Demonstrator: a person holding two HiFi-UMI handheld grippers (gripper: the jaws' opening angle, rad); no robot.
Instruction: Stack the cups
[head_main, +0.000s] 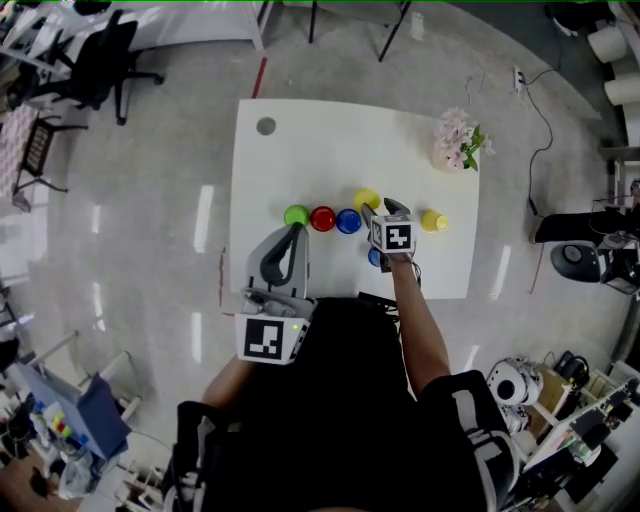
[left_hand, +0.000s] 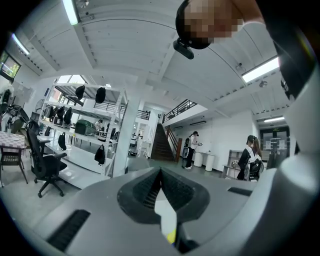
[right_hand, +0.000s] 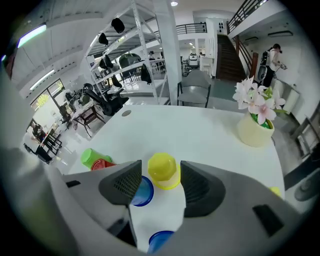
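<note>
Cups stand in a row on the surface, toward its near edge. The upturned yellow cup sits framed by the parted jaws of the right gripper, not yet gripped. An off-centre squeeze could tip it or knock the blue cup just beside it. Left gripper is closed, empty, and off the surface.

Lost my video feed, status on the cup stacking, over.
Left hand-held gripper shut, empty, pointing up. Right hand-held gripper open, framing yellow cup, not gripped. Blue cup close beside it.
</note>
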